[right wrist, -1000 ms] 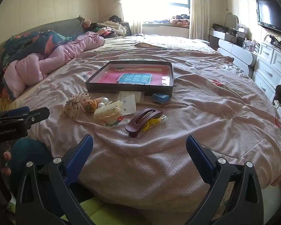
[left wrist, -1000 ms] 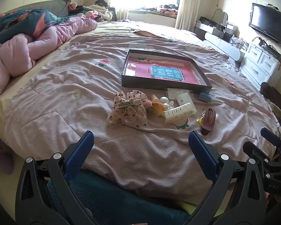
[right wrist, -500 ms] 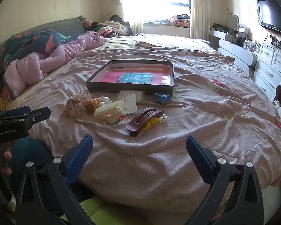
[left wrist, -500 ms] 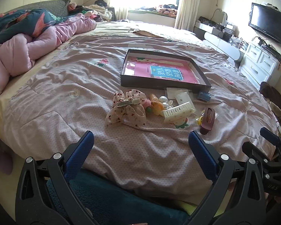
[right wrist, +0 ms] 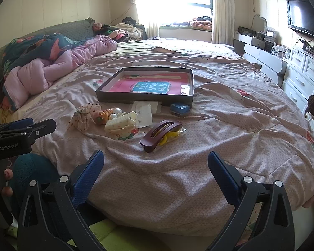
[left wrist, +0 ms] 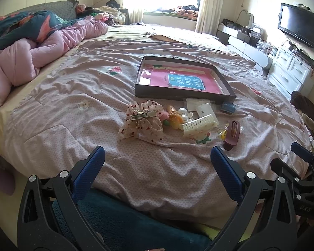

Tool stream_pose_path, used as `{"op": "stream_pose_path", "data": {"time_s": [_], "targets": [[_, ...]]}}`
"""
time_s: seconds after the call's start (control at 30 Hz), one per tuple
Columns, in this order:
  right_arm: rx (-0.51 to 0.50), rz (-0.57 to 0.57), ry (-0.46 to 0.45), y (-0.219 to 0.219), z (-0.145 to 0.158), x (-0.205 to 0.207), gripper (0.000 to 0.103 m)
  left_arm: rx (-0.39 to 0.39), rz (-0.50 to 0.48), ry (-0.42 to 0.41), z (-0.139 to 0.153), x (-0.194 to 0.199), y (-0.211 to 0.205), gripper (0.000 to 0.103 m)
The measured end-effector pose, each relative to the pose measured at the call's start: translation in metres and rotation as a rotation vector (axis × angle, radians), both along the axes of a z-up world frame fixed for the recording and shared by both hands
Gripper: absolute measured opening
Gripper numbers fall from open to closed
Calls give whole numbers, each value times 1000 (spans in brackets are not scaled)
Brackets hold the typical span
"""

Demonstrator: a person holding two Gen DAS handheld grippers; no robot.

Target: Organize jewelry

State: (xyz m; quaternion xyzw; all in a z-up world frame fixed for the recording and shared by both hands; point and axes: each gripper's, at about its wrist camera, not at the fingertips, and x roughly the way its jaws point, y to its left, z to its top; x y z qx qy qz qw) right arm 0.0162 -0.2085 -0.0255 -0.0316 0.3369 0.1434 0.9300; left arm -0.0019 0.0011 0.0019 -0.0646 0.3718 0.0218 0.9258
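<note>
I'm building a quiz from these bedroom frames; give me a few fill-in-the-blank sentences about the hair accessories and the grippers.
1. The maroon hair clip lies on a small ____ packet.
2. Both the left gripper and right gripper are ____.
3. The dark tray holds a ____ booklet.
4. The fabric bow carries a ____ clip.

Missing: yellow; open; pink; metal

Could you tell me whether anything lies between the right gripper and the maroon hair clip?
Nothing visible does. The right gripper is open at the bed's edge, and only bare quilt lies between it and the clip. The clip rests partly on a yellow packet.
</note>
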Motion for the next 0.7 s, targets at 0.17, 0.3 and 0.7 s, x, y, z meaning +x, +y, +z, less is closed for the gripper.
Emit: {"op": "stream_pose_path", "data": {"time_s": [0.17,0.3,0.7], "targets": [[1,0,0,0,0,-1,97,-1,-2,0,0,0,0,93],[0,1,0,-2,1,0,97,0,-1,-1,0,0,0,93],[1,2,0,0,0,-1,97,1,-5,0,0,2,-4,93]]}}
